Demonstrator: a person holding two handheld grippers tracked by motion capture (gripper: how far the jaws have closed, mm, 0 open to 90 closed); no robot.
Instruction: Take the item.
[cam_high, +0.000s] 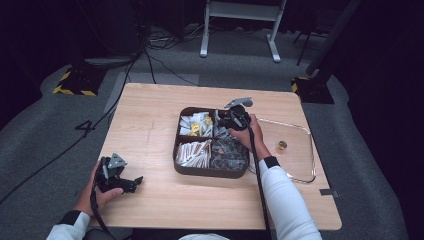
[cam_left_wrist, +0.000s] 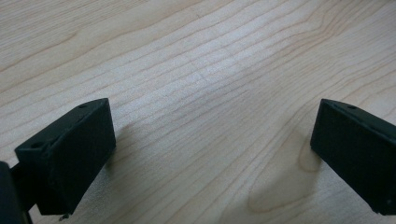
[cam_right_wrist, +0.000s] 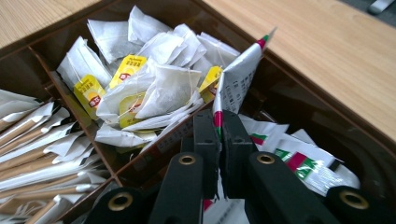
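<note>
Right hand-held gripper (cam_right_wrist: 218, 140) clenched on sachet (cam_right_wrist: 238, 77), perhaps sugar, near divider, left hand-held gripper (cam_left_wrist: 212, 140) released over bare table (cam_left_wrist: 196, 56).

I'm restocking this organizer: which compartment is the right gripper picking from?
The far right one, with red-and-green striped sachets; the right gripper pinches one sachet upright.

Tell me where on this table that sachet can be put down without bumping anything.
Bare wood lies between the left gripper and the compartment box, and along the table's far edge behind the box. The clear tray, right of the box, is open apart from a small jar. Crowded: the box itself, where the right gripper pinches the sachet.
</note>
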